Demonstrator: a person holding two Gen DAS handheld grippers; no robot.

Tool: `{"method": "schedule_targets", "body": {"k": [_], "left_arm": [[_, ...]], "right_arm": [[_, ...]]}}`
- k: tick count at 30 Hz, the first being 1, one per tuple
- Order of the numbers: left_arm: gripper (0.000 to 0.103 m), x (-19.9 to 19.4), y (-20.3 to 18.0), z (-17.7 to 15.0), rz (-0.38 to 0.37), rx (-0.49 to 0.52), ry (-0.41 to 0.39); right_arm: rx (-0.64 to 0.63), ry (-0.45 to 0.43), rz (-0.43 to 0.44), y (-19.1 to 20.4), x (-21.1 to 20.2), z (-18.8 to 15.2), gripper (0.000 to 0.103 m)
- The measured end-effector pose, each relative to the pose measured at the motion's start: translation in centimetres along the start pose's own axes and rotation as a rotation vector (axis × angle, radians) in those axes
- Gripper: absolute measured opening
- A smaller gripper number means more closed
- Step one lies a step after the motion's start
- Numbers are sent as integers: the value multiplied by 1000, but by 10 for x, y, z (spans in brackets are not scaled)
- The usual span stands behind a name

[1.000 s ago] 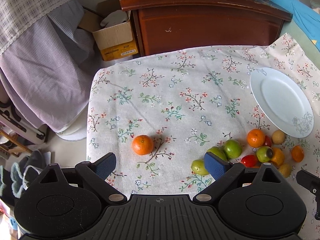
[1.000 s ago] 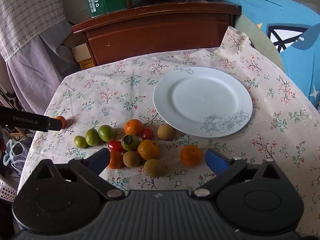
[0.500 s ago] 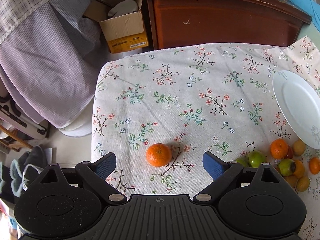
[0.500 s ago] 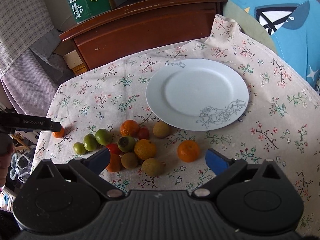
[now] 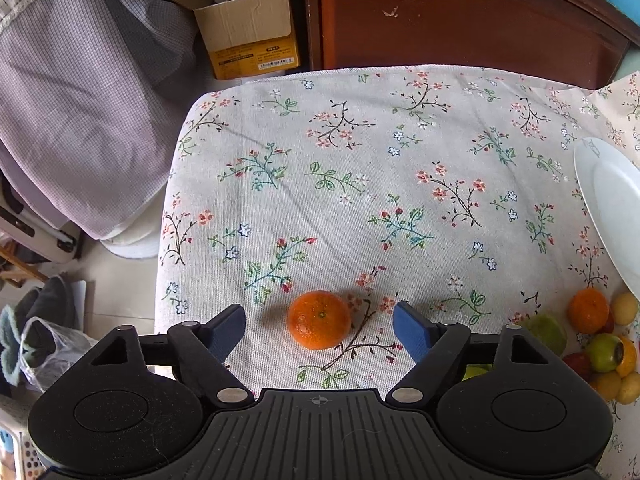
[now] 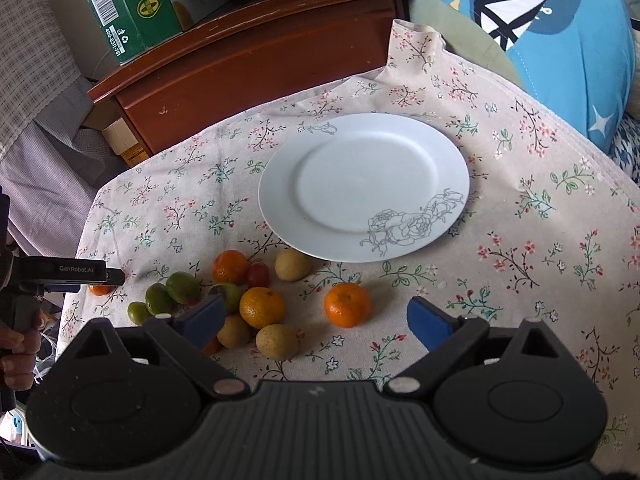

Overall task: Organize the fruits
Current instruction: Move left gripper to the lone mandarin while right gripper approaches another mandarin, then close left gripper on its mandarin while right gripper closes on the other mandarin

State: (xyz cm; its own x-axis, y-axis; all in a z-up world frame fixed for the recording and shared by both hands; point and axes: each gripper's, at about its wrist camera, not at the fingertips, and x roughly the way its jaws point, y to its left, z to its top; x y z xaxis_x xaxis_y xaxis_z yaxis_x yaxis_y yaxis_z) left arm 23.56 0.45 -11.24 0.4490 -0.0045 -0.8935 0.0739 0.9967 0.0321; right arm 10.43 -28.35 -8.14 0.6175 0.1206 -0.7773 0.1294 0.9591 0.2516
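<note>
My left gripper (image 5: pixel 319 328), jaws apart, has advanced to bracket the lone mandarin (image 5: pixel 319 319); my right gripper (image 6: pixel 316 318), also spread, nears another mandarin (image 6: pixel 347 305).

Matt floral cloth (image 6: pixel 520 208) over desk; glossy smooth plate (image 6: pixel 360 152); dimpled tangerine (image 5: pixel 319 319); polished wood cabinet (image 5: pixel 460 24); cardboard box (image 5: pixel 252 36).
</note>
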Motion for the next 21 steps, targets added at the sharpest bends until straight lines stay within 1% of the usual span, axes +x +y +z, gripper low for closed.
{"method": "schedule_targets", "body": {"k": [1,2,4,5,7,8,10,13,15,18,21], "left_arm": [[70,1,-1,0,-1,5,-2],[69,1,-2,0,-4,5,-3],[63,1,-1,-1,-18,3,-7],[62,0,-1,-1,-23,4,-13],[56,-1,-2,-1,-25,13,-23],[54,-1,-2,-1,-32,16,-28],[45,-1,-3,-1,-41,15,-37],[36,-5,-6,-3,-39,31,-47],[33,-9,-7,-5,-55,28,-59],[30,-17,-7,-8,-87,22,-70],[30,-29,-7,-11,-131,7,-83]], "right_arm": [[3,5,1,-1,1,0,92],[14,11,7,-4,2,-1,91],[56,22,24,-12,4,-1,86],[79,24,26,-16,4,-1,85],[131,25,28,-25,6,-1,78],[147,28,28,-27,6,-1,77],[178,31,29,-33,8,-1,71],[208,20,17,-39,8,0,66],[224,13,1,-42,9,1,66],[233,24,-2,-44,13,1,58],[234,39,-4,-44,18,1,57]]}}
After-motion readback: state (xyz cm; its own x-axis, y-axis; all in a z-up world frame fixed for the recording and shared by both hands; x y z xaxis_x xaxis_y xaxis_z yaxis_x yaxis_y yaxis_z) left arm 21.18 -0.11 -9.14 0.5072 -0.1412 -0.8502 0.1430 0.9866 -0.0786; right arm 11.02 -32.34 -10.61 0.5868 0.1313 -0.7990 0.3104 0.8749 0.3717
